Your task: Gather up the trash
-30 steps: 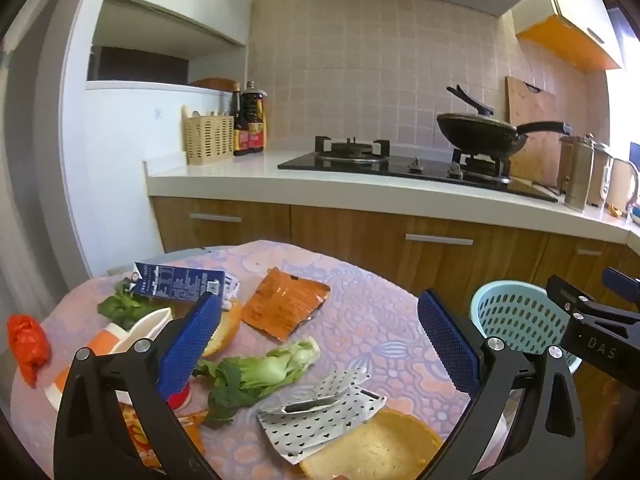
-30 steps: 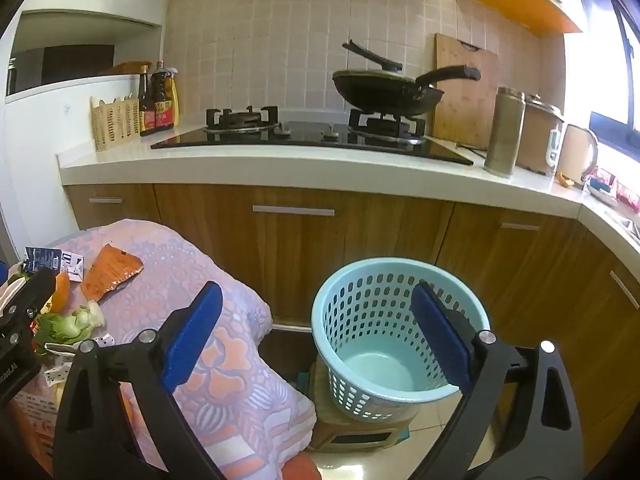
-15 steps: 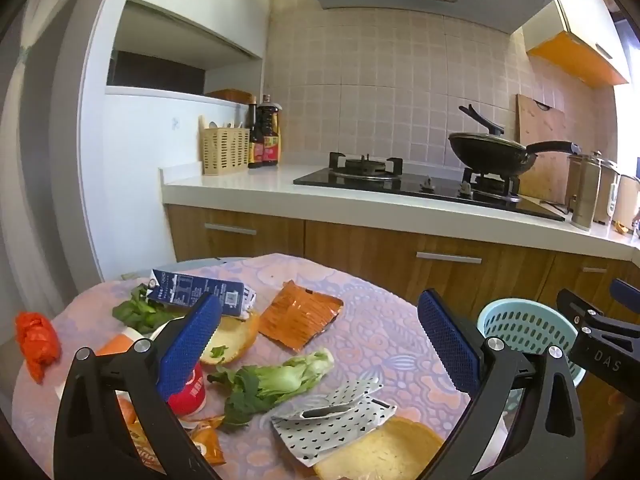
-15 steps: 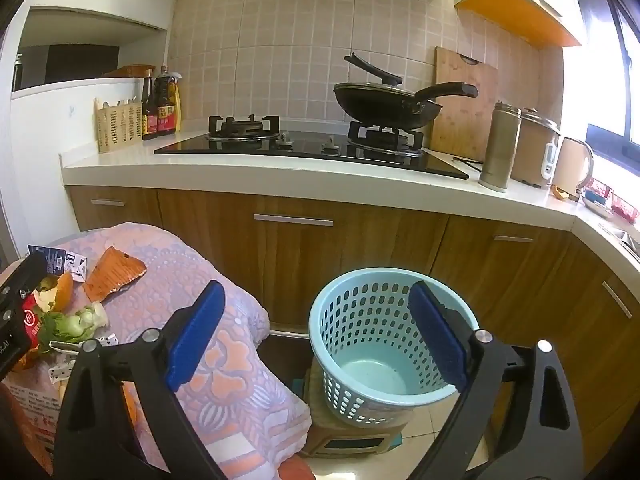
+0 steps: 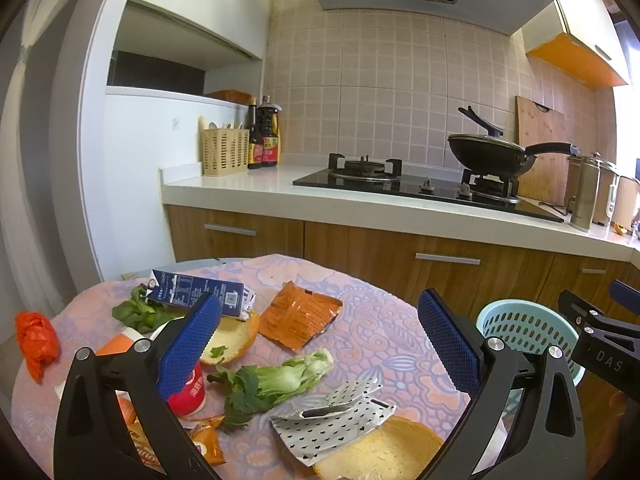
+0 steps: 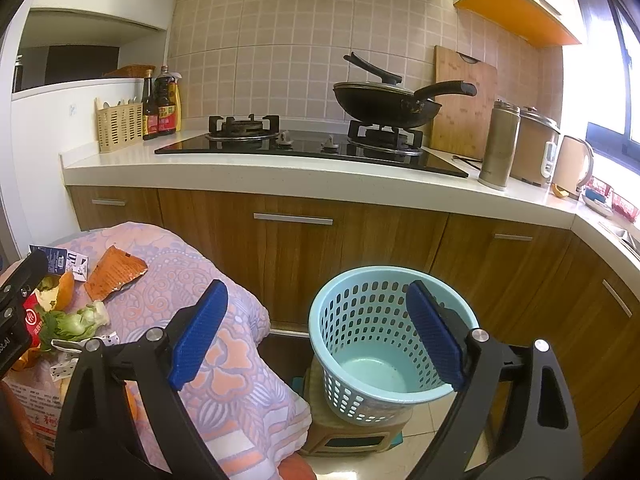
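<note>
Trash lies on a table with a pink patterned cloth [image 5: 372, 320]: an orange wrapper [image 5: 298, 318], a blue milk carton [image 5: 196, 294], a bok choy [image 5: 280, 378], a white dotted wrapper [image 5: 336, 420], bread pieces [image 5: 236, 334], a red cup [image 5: 188, 392] and a red bag [image 5: 36, 340]. My left gripper [image 5: 316, 340] is open and empty above the table. My right gripper [image 6: 316, 332] is open and empty, in front of an empty light-blue basket [image 6: 394, 344] on the floor right of the table. The basket also shows in the left wrist view [image 5: 528, 332].
A kitchen counter [image 6: 280, 168] with wooden cabinets runs behind the table and basket. It holds a gas hob, a black wok [image 6: 388, 104], sauce bottles [image 6: 162, 106], a utensil holder, a steel flask [image 6: 498, 146] and a kettle. The basket stands on a small stool [image 6: 352, 436].
Both grippers have risen and tilted a little, so the table and basket sit lower in view. Both stay open and empty. Nothing on the table has moved.
</note>
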Motion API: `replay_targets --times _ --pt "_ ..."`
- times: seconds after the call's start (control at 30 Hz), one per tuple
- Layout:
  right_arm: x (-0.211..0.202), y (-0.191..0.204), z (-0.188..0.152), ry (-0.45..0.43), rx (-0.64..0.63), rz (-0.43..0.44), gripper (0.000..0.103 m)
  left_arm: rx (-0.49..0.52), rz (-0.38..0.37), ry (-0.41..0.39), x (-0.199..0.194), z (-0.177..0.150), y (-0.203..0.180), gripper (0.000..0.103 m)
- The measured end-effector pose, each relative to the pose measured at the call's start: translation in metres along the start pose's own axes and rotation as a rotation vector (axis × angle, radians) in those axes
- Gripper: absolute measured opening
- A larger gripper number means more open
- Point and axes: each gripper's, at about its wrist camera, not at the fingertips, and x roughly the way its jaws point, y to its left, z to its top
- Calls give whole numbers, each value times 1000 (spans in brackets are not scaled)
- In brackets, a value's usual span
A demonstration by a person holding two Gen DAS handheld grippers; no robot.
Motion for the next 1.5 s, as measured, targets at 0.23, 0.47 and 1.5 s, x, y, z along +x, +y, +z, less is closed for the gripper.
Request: replay_targets --times 0.23,0.47,1.5 --pt "-1 0 -1 0 2 -2 86 -5 -2 -2 0 1 1 96" --pt "-1 0 -1 -3 2 -3 86 -11 -1 -14 -1 -1 5 96" --pt "-31 18 2 -20 -35 89 60 -56 59 -3 -68 12 68 96"
